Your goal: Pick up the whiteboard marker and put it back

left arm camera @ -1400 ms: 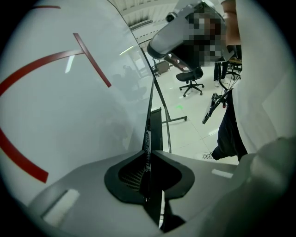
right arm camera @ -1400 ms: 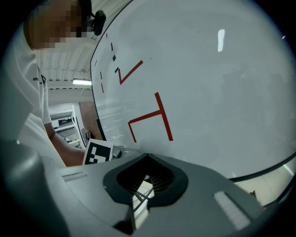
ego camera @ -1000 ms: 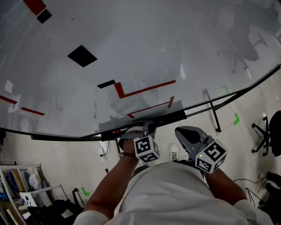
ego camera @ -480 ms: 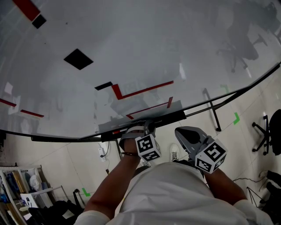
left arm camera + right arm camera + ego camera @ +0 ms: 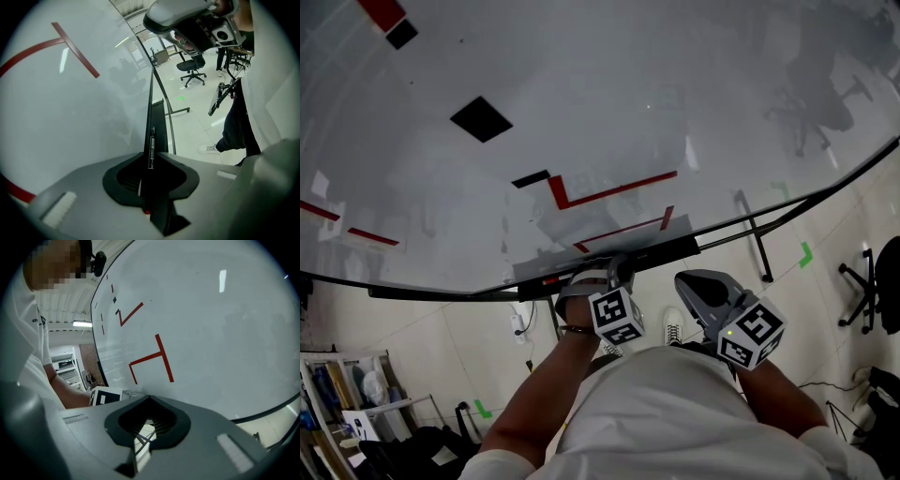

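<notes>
A black whiteboard marker (image 5: 151, 143) with a label strip sticks out forward from between my left gripper's (image 5: 149, 158) jaws, which are shut on it. It points along the dark tray (image 5: 160, 117) at the whiteboard's bottom edge. In the head view the left gripper (image 5: 617, 268) sits right at the tray (image 5: 667, 249), and the marker itself is hidden there. My right gripper (image 5: 686, 279) hangs just right of it, below the tray, and is shut with nothing in it (image 5: 149, 398). It faces the whiteboard (image 5: 211, 319).
The whiteboard (image 5: 619, 94) carries red lines (image 5: 614, 192) and black squares (image 5: 480, 119). Its stand leg (image 5: 757, 242) reaches onto the tiled floor at the right. An office chair (image 5: 867, 286) stands far right and shelves (image 5: 342, 394) at the lower left.
Only the head view has wobbled slightly. Both grippers stay where they were at the tray.
</notes>
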